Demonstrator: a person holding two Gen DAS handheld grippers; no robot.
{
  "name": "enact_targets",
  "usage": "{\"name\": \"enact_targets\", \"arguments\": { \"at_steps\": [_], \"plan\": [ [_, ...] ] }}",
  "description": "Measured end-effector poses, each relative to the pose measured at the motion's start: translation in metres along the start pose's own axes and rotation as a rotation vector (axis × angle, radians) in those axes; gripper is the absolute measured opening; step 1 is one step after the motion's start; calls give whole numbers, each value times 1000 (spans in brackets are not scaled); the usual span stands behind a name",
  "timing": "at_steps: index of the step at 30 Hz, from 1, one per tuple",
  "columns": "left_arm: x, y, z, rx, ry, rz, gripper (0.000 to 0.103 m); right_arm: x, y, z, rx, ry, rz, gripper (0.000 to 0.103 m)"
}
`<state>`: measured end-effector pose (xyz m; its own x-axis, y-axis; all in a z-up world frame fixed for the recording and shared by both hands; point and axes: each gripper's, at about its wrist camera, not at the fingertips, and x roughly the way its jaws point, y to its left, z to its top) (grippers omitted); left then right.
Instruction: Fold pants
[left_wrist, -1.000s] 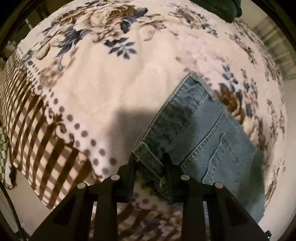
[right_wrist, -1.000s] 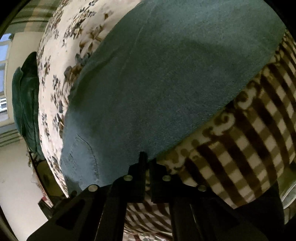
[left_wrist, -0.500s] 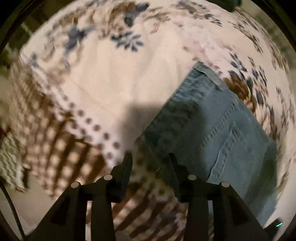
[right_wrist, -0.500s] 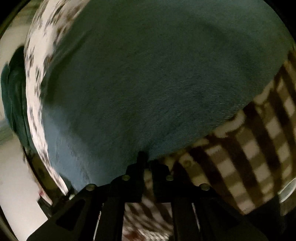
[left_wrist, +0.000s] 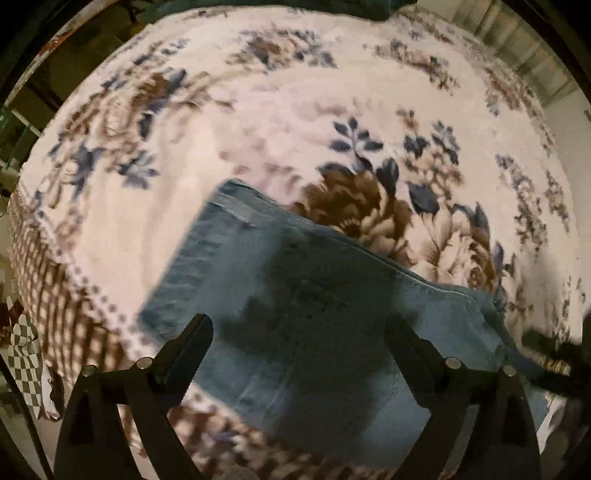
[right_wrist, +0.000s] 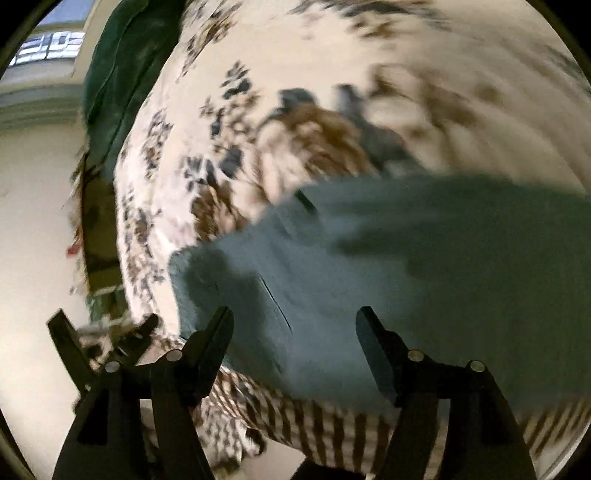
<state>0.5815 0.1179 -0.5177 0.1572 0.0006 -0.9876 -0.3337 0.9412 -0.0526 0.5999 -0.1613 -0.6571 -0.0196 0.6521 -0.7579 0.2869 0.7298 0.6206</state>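
Lying flat on a cream plush blanket with brown and navy flowers (left_wrist: 280, 122) and a brown checked border: blue denim pants (left_wrist: 295, 295), waistband end toward the upper left in the left wrist view. Hovering above the denim with black fingers spread wide and gripping nothing: left gripper (left_wrist: 299, 332). Hanging likewise over the pants (right_wrist: 424, 266) near the blanket's (right_wrist: 258, 110) checked edge, fingers parted and empty: right gripper (right_wrist: 295, 321). Blurring much of both views. Resting at the blanket's far edge: a dark green cushion (right_wrist: 122, 62).
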Motion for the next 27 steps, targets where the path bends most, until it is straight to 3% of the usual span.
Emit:
{"name": "enact_targets", "arguments": {
  "at_steps": [5, 7, 10, 13, 17, 20, 23, 27],
  "plan": [
    [41, -13, 3, -22, 70, 34, 95, 60, -11, 69, -9, 240, 15, 68],
    [50, -14, 4, -33, 75, 57, 95, 77, -19, 77, -18, 342, 34, 67],
    [56, -14, 4, -45, 69, 81, 95, 92, -27, 86, -25, 405, 51, 66],
    [60, -14, 1, -45, 72, 104, 95, 100, -12, 95, -123, 406, 41, 66],
    [66, -15, -4, -30, 85, 118, 95, 107, 18, 87, -369, 434, -96, 57],
    [67, -17, -7, -13, 77, 123, 95, 101, 25, 77, -491, 442, -122, 54],
    [69, -19, -9, -6, 76, 126, 95, 100, 21, 70, -516, 438, -106, 20],
    [64, -32, -9, 14, 61, 120, 95, 82, 33, 60, -574, 302, -167, 7]
  ]
}}
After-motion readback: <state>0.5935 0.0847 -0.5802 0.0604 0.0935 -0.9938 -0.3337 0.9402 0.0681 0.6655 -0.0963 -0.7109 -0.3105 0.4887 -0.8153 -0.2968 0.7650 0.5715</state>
